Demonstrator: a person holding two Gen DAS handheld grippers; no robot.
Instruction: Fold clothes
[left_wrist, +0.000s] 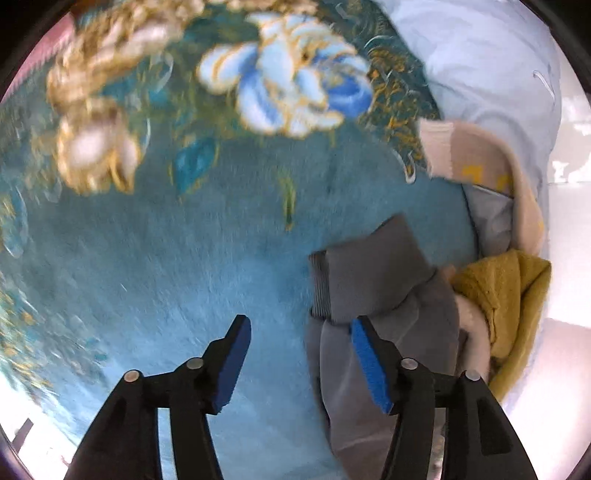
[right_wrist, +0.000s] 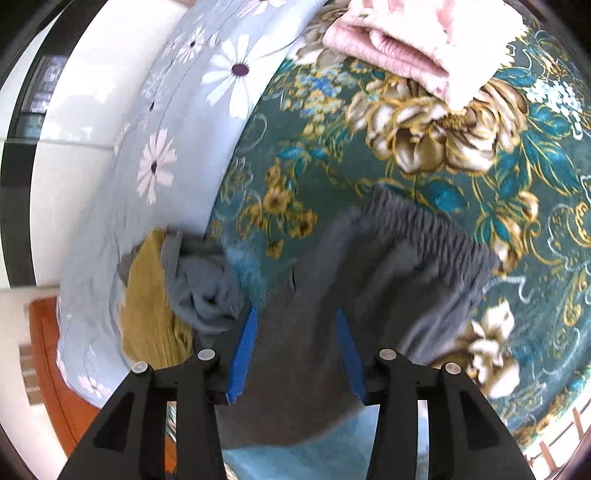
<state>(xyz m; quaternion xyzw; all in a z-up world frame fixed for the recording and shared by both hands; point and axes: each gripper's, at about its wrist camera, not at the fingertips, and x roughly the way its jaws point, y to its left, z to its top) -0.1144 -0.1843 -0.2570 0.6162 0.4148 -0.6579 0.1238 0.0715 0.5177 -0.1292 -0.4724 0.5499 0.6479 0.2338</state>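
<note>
Both tongs, left (left_wrist: 299, 363) and right (right_wrist: 295, 354), gape empty above grey trousers (right_wrist: 388, 280), folded pink garment (right_wrist: 424, 40) done, heap (left_wrist: 509, 295) waiting.

blanket (right_wrist: 424, 155): teal floral | trousers (right_wrist: 406, 266): grey | sweater (right_wrist: 147, 306): mustard
</note>
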